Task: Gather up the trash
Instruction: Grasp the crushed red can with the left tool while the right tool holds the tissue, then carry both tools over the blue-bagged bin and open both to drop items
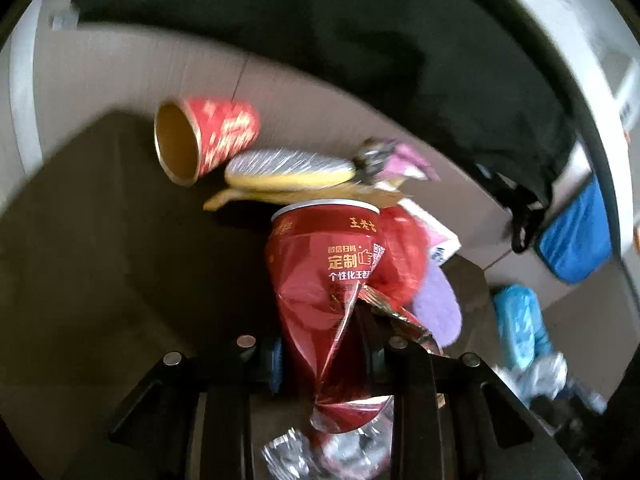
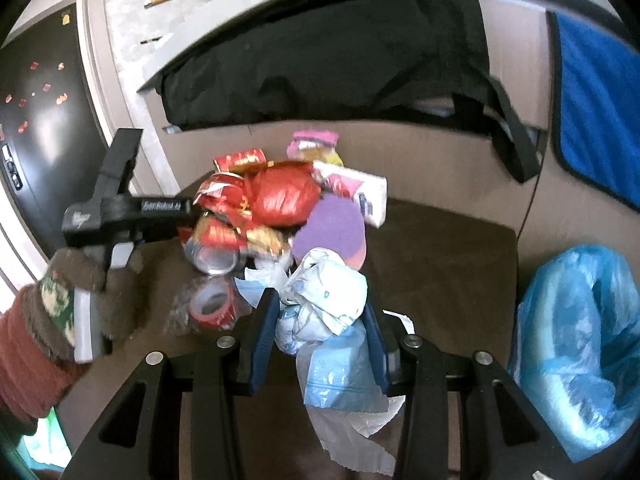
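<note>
Red crushed can (image 1: 320, 280) sits clamped in your left tongs (image 1: 324, 344), lifted above the trash pile (image 2: 272, 208) on the brown counter (image 2: 440, 264); your right tongs (image 2: 320, 320) grip a crumpled wrapper (image 2: 320, 300), so both can go to the blue bag (image 2: 576, 340) at the right

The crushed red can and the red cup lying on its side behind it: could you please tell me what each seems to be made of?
The crushed red can looks like thin glossy printed metal: sharp creases with a shiny silver end. The red cup looks like paper, matte tan inside with a rolled rim, though blur leaves that uncertain.
</note>
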Action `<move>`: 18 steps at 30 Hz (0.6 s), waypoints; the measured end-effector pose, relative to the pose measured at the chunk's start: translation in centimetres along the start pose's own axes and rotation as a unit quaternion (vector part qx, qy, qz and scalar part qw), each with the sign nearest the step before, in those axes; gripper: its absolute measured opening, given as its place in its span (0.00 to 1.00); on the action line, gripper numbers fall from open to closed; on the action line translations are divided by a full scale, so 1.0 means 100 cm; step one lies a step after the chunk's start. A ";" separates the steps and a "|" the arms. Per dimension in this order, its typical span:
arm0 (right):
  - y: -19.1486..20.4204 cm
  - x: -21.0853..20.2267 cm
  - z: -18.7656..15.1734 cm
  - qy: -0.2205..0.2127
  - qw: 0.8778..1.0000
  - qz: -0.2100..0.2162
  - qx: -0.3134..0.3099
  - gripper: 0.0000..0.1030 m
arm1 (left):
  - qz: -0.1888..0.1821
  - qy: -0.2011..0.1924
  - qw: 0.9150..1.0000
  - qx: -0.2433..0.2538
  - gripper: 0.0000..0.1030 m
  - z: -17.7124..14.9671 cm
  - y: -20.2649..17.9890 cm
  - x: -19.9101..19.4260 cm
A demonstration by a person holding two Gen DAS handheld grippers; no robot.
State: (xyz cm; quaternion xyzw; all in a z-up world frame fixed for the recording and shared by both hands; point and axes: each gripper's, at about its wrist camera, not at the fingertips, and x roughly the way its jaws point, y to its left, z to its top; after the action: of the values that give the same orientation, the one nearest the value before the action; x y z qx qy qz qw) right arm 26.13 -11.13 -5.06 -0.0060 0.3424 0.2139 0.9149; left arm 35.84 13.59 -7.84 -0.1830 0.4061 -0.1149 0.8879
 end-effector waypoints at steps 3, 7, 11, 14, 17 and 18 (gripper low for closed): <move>0.004 -0.009 0.008 -0.016 1.000 -0.002 -0.002 0.37 | 0.015 -0.023 0.999 0.022 0.28 -0.008 -0.015 -0.023; 0.007 -0.020 0.019 -0.035 0.999 -0.004 -0.008 0.37 | 0.050 -0.089 0.992 0.069 0.28 -0.013 -0.043 -0.068; 0.006 -0.038 0.034 -0.060 0.998 -0.007 -0.007 0.37 | 0.075 -0.152 0.979 0.114 0.28 -0.013 -0.079 -0.106; 0.000 -0.057 0.049 -0.084 0.996 -0.008 -0.001 0.37 | 0.078 -0.188 0.969 0.141 0.28 -0.014 -0.112 -0.124; -0.007 -0.083 0.064 -0.115 0.993 -0.019 -0.001 0.37 | 0.068 -0.208 0.963 0.155 0.28 -0.014 -0.138 -0.139; -0.010 -0.090 0.067 -0.124 0.992 -0.026 -0.003 0.37 | 0.060 -0.209 0.964 0.155 0.28 -0.014 -0.143 -0.143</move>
State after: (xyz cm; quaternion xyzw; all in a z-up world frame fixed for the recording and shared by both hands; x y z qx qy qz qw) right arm 24.64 -14.45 5.60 0.0089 0.2255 0.1900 0.9555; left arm 24.78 5.39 7.00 -0.0380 0.1985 -0.0820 0.9759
